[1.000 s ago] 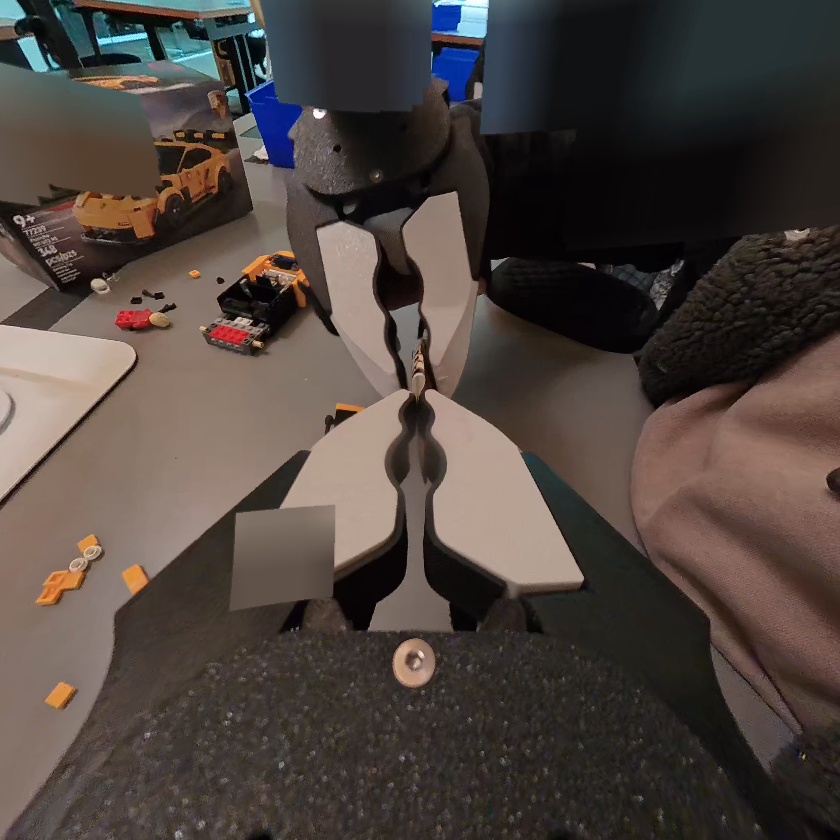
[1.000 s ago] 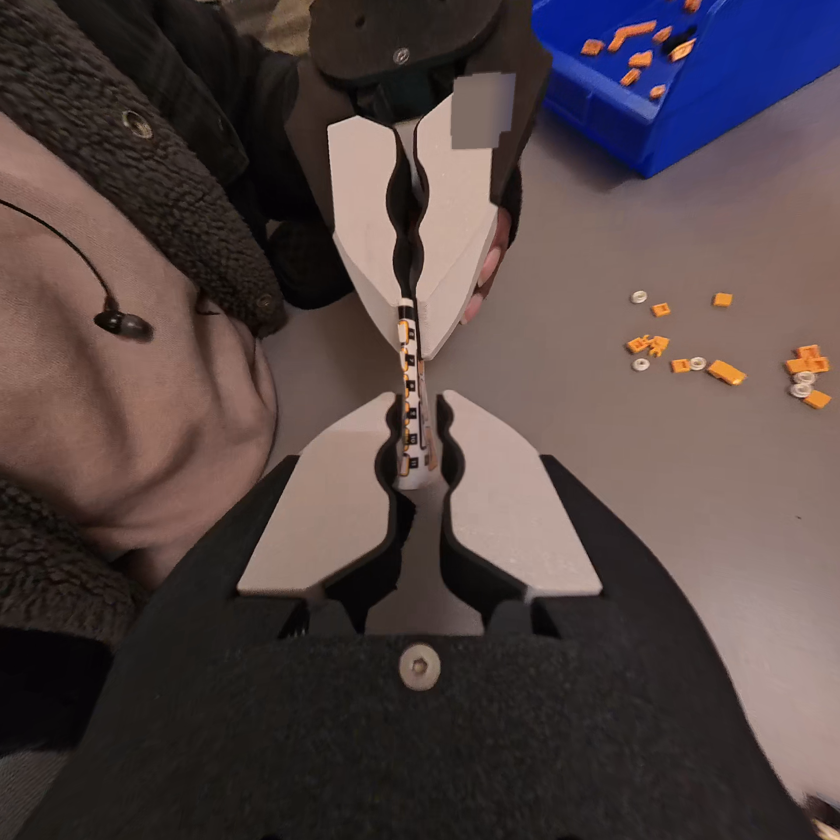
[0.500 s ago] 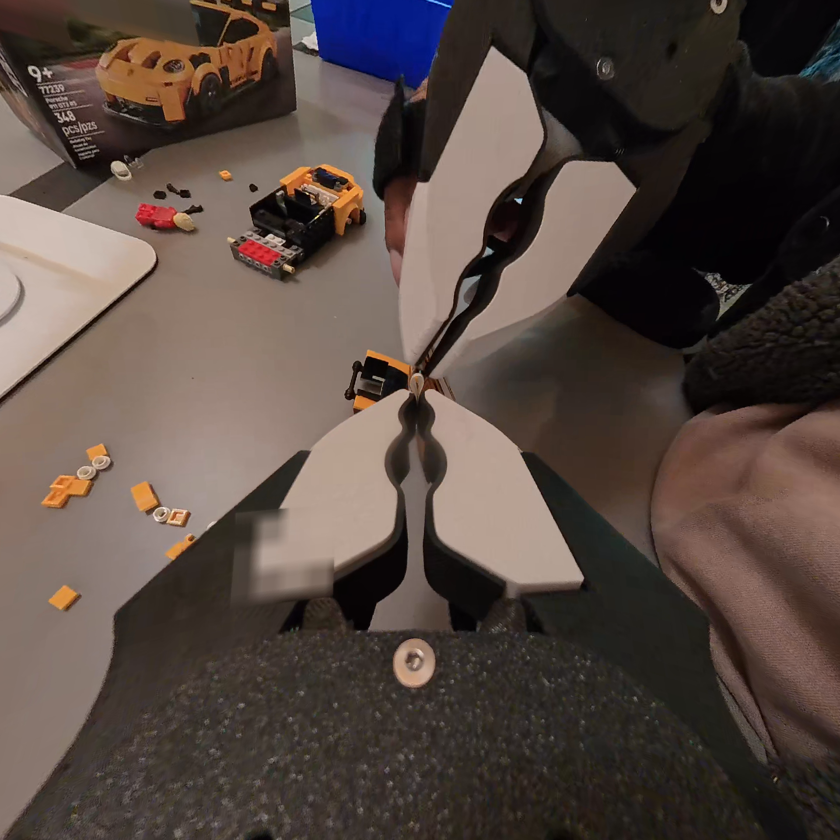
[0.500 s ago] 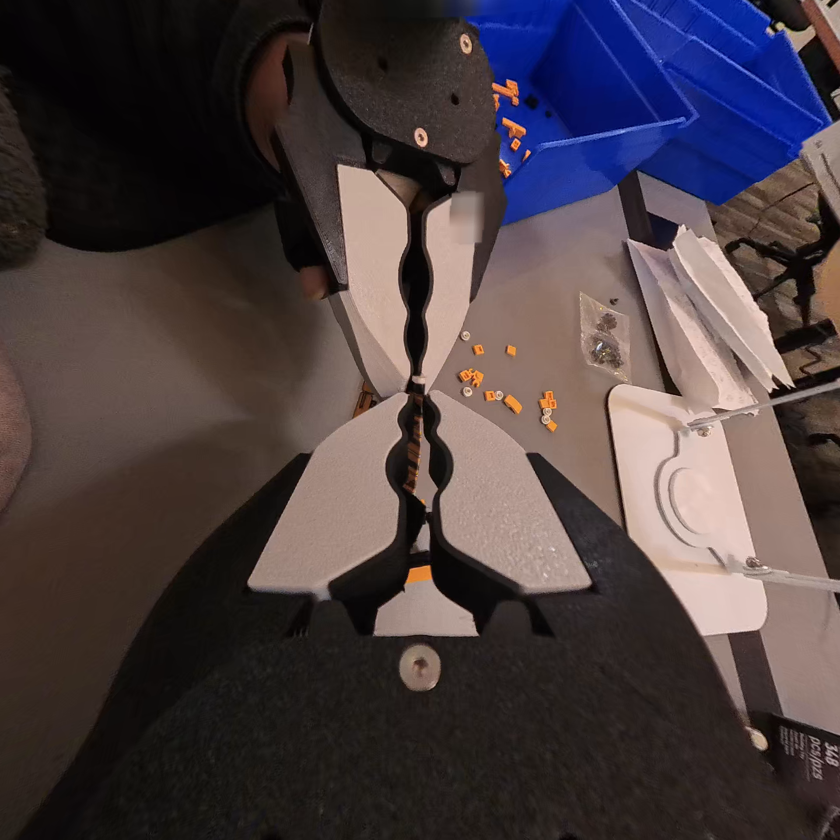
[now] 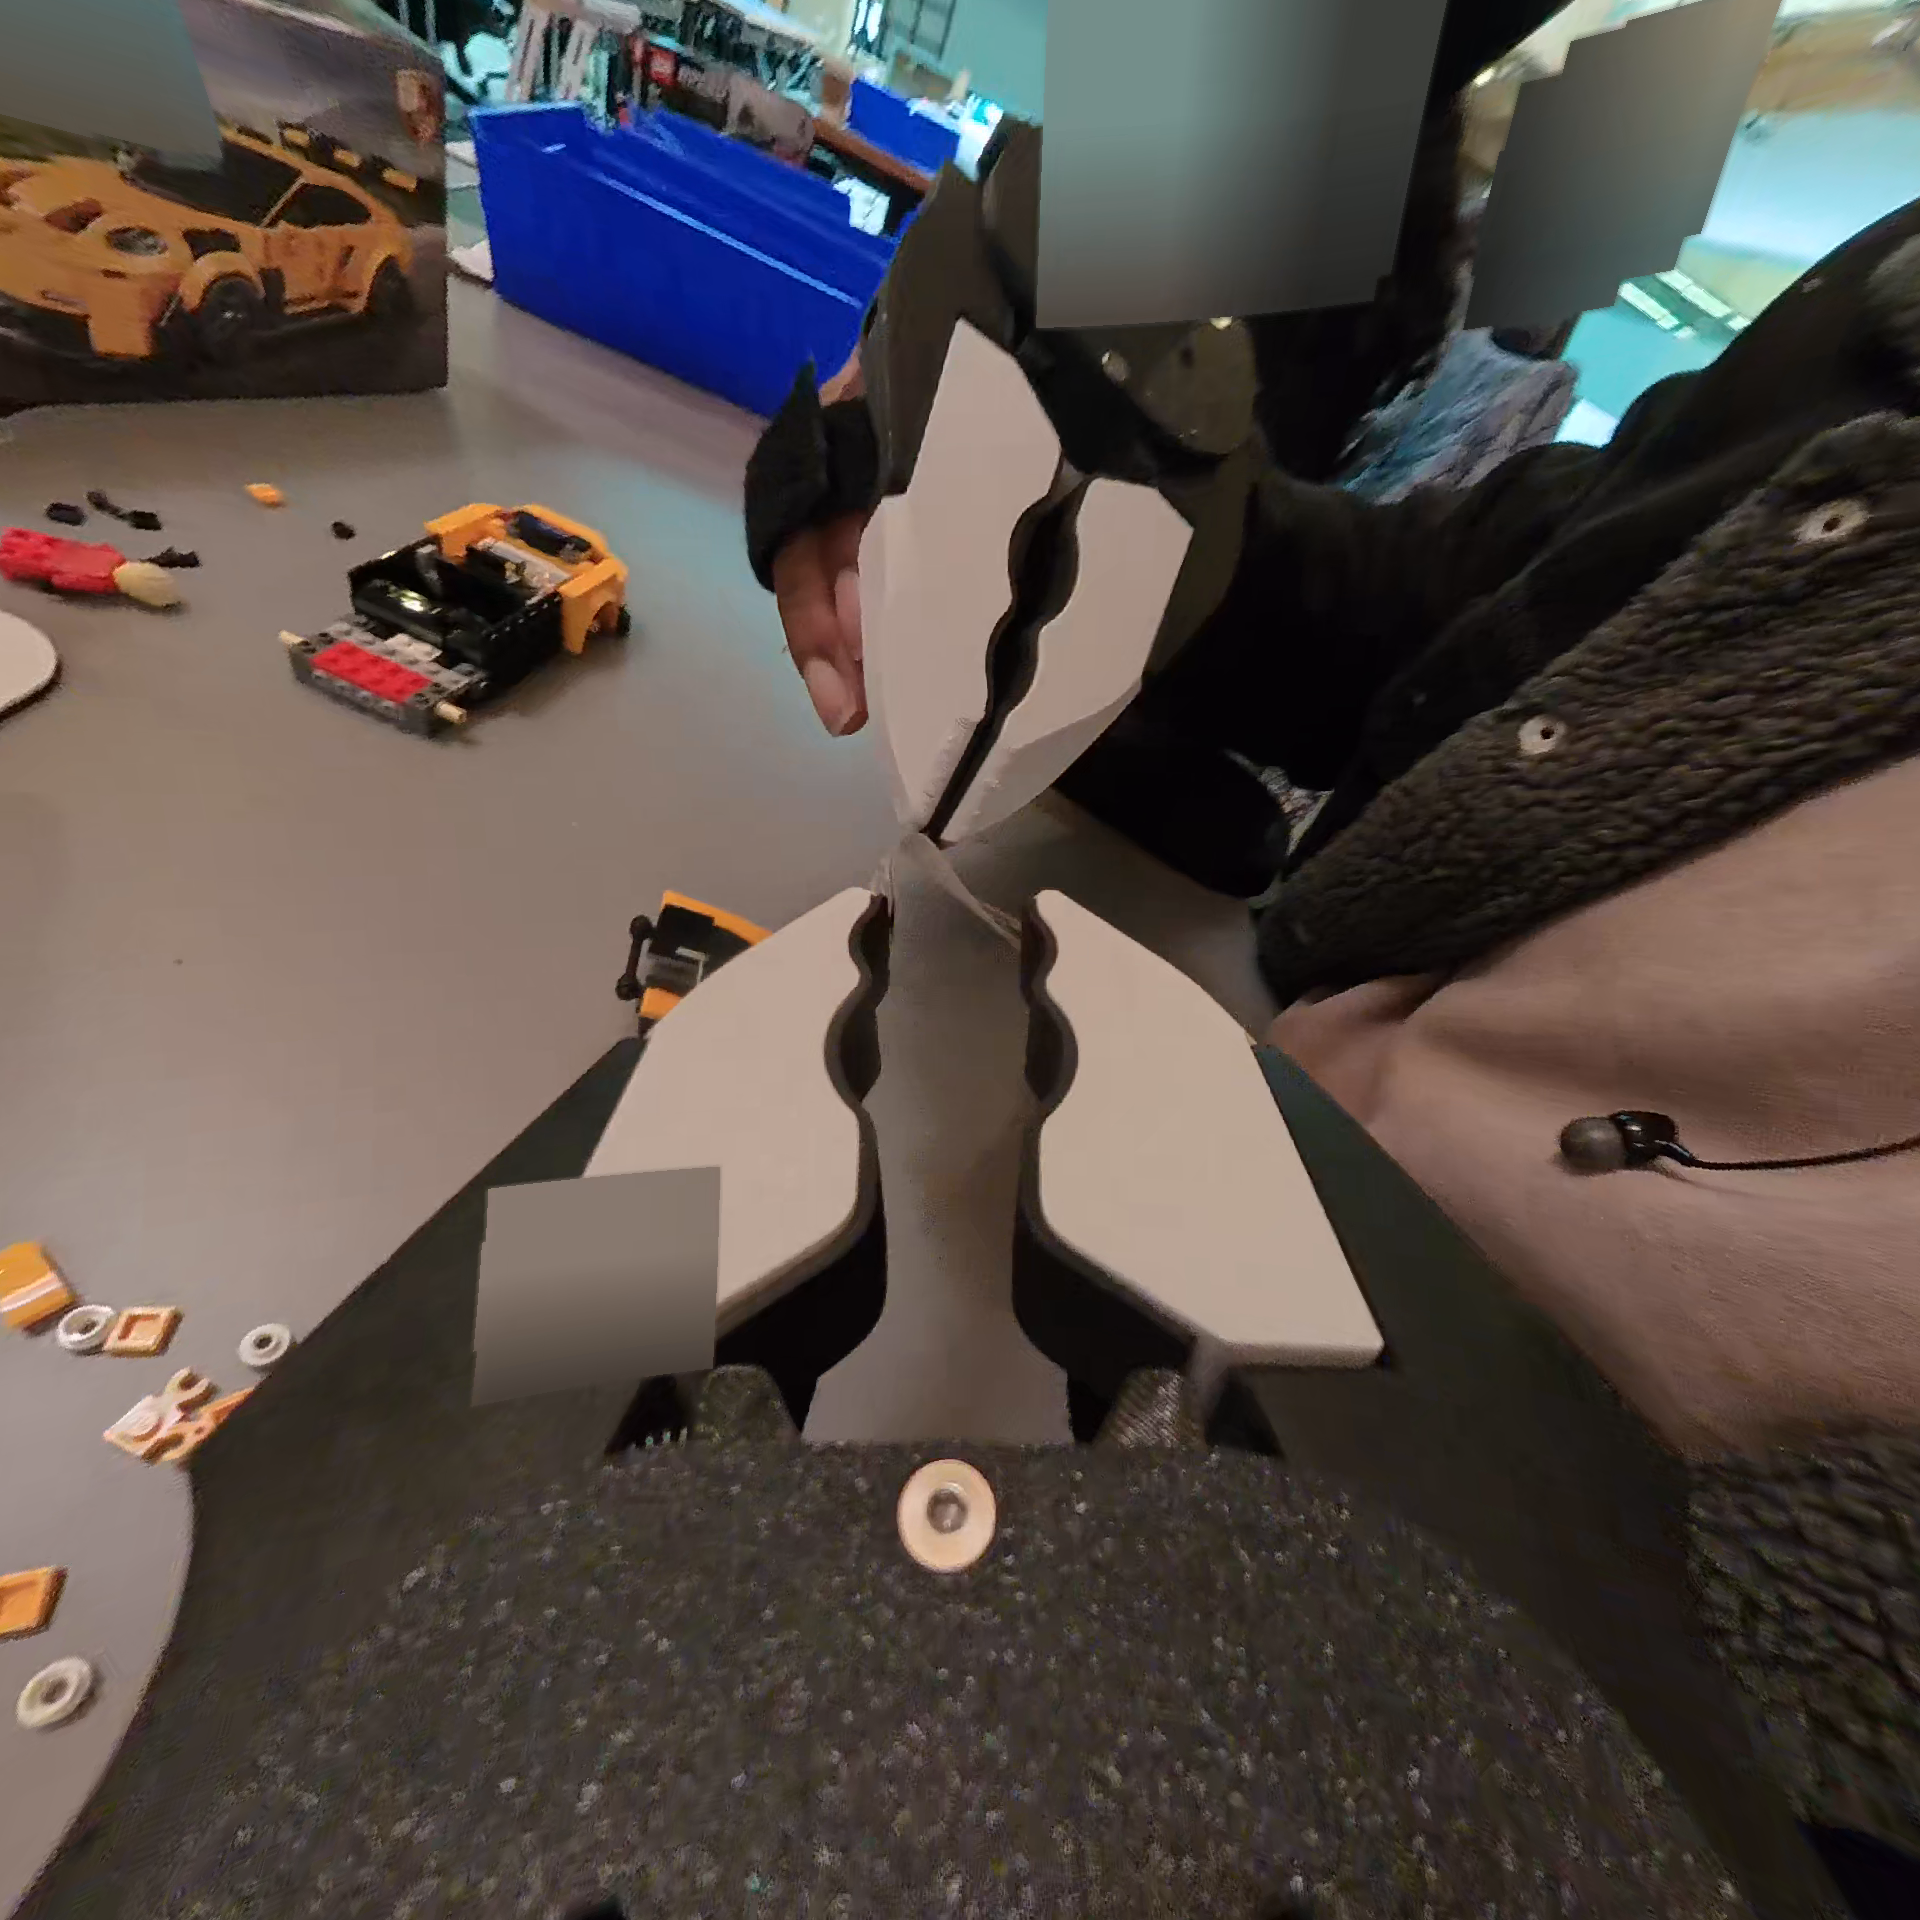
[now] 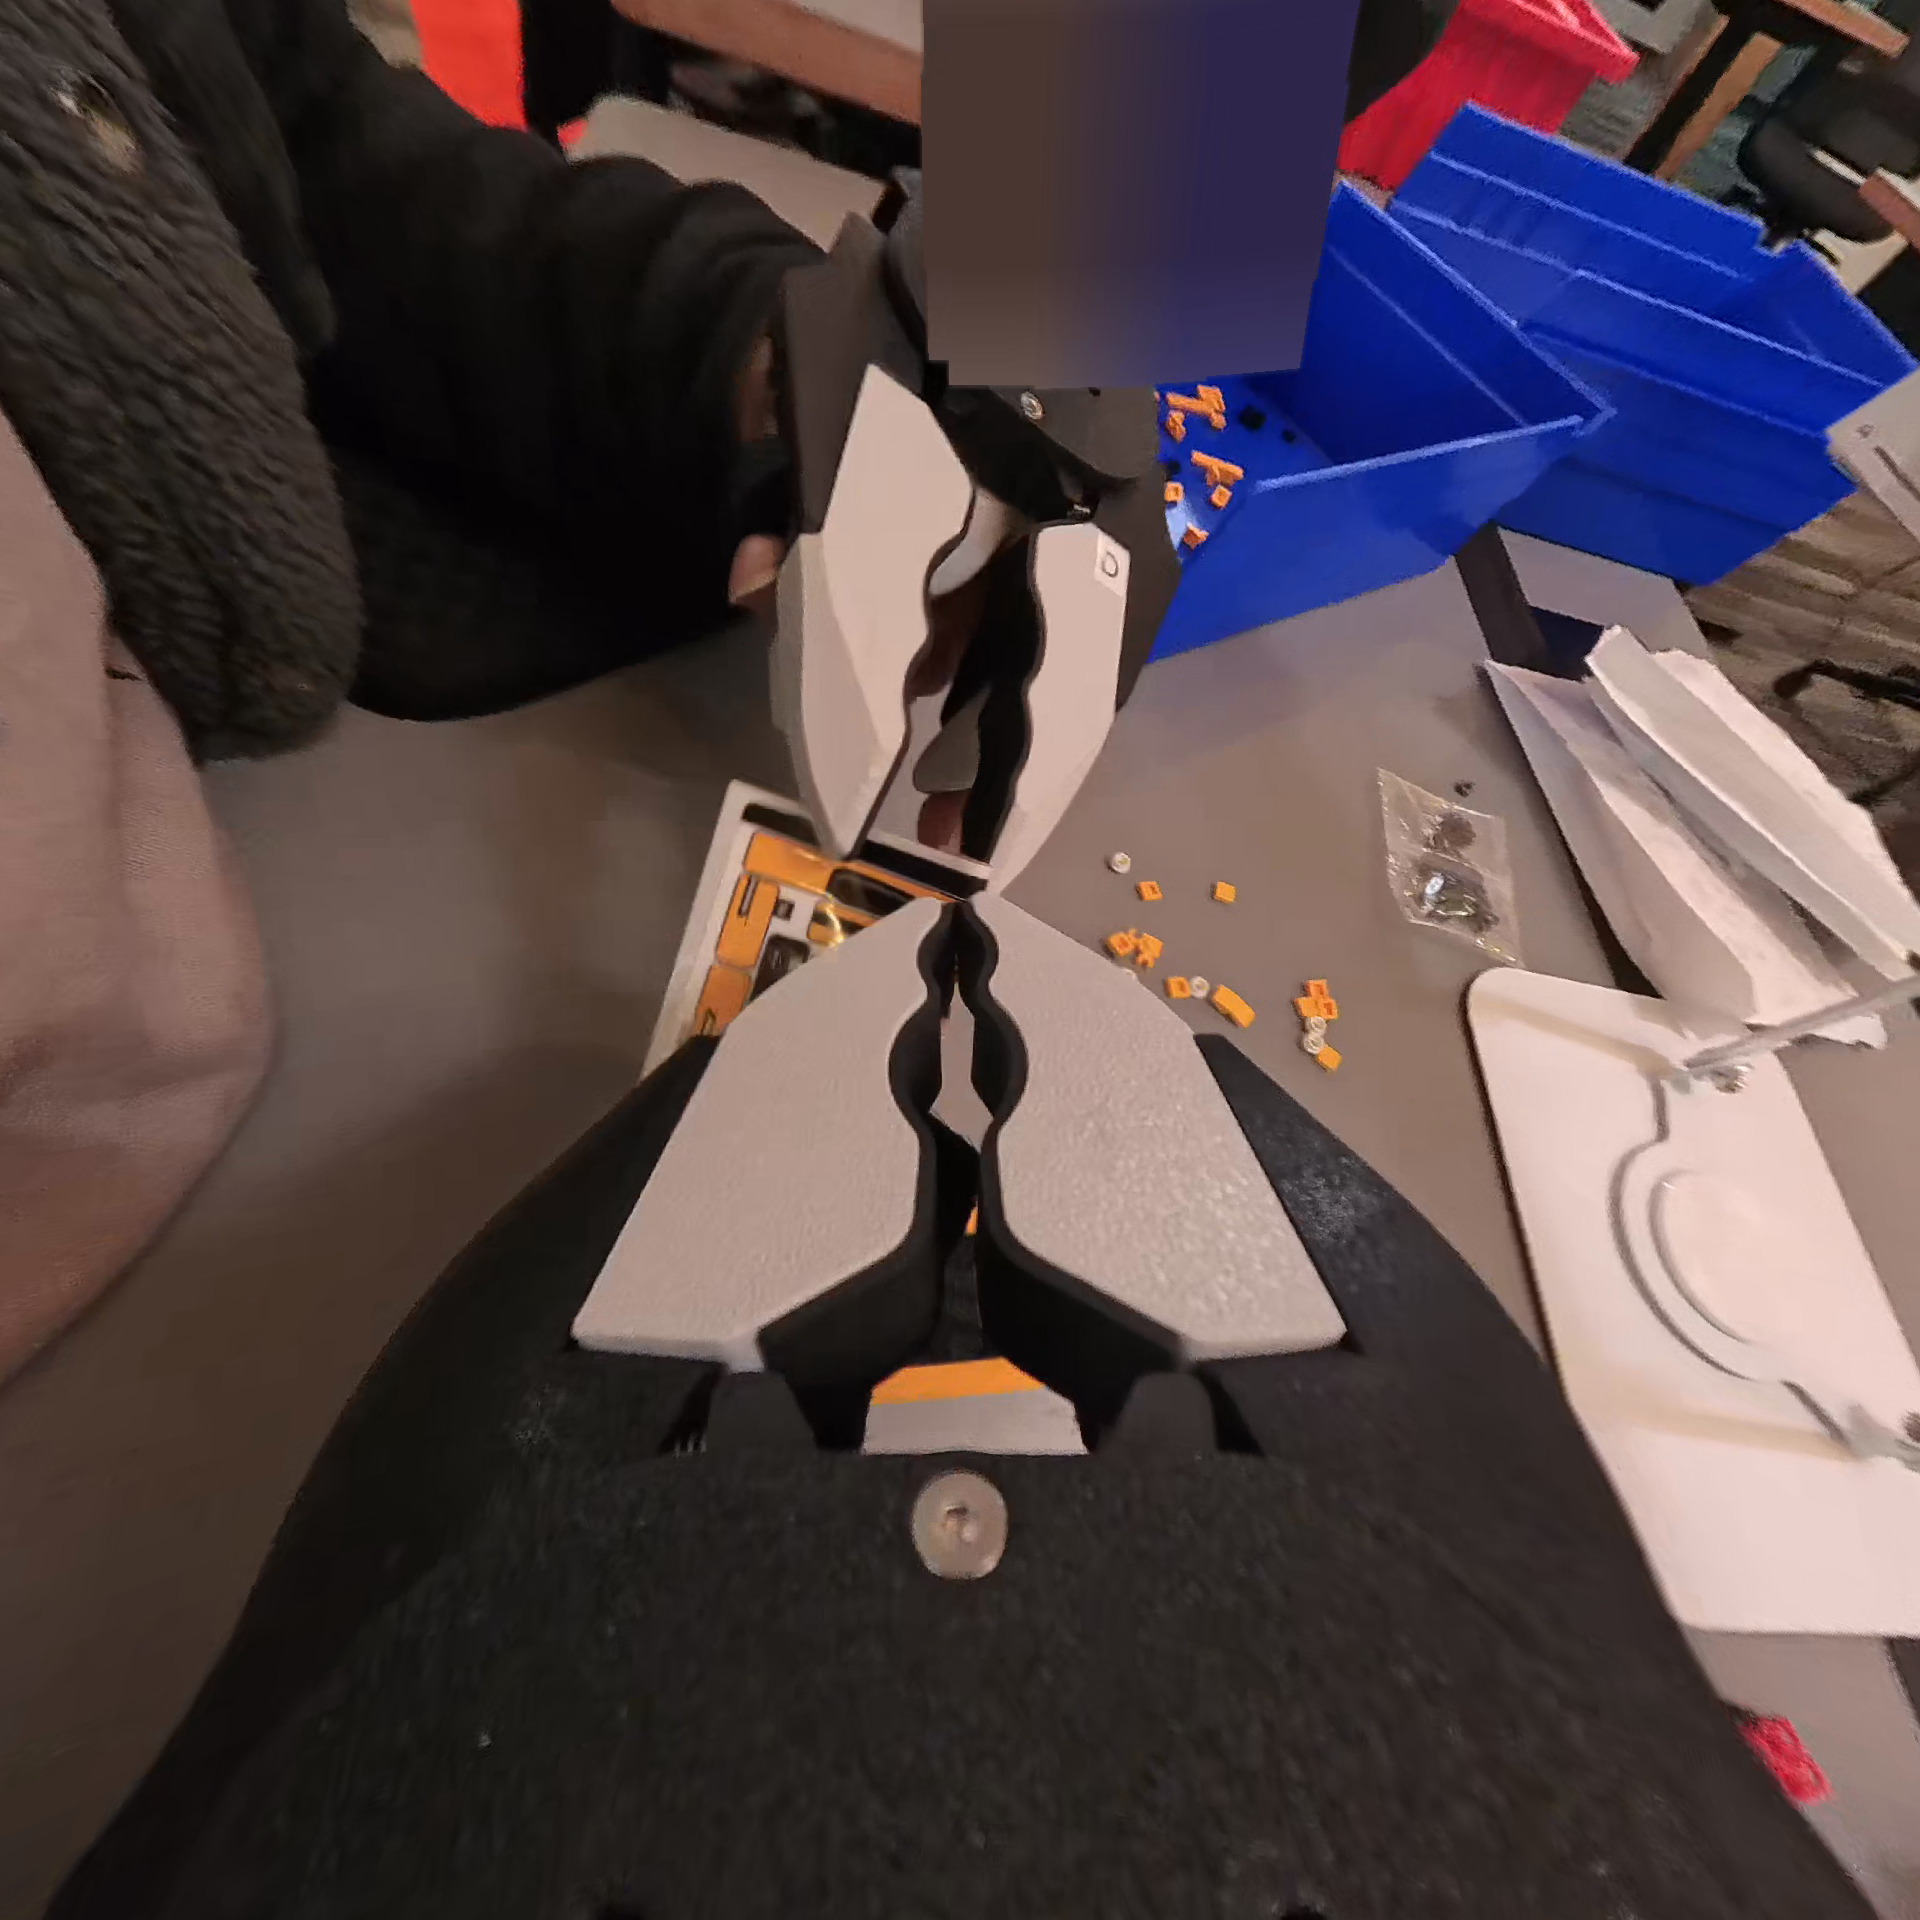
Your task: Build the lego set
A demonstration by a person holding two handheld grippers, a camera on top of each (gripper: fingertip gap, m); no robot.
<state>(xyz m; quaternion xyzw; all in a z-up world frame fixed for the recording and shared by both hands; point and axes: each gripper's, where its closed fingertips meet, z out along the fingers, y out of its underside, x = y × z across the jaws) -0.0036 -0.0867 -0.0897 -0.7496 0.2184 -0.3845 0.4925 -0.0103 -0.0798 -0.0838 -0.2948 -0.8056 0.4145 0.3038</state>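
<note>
In the right wrist view my right gripper (image 6: 954, 906) is shut on the corner of a white sticker sheet (image 6: 748, 925) with orange and black stickers, held above the table. My left gripper (image 6: 925, 857) faces it tip to tip with its fingers apart. In the left wrist view my left gripper (image 5: 954, 899) is open. The sheet's pale back (image 5: 940, 935) hangs between its fingers, and they do not press on it. The right gripper (image 5: 925, 831) pinches the sheet's tip there. A partly built yellow and black car (image 5: 468, 613) stands on the table at the left.
A small yellow and black sub-assembly (image 5: 681, 956) lies beside my left finger. The set's box (image 5: 208, 260) and blue bins (image 5: 665, 249) stand behind. Loose orange pieces (image 6: 1226, 997), a small plastic bag (image 6: 1449, 862), paper bags (image 6: 1714, 831) and a white board (image 6: 1714, 1299) lie at the right. Only a small space, under 4 cm, lies between the two pairs of fingers.
My left gripper was shut on the sheet's end and has now opened and let it go. The right gripper keeps its hold, and the sheet has swung to show its face.
</note>
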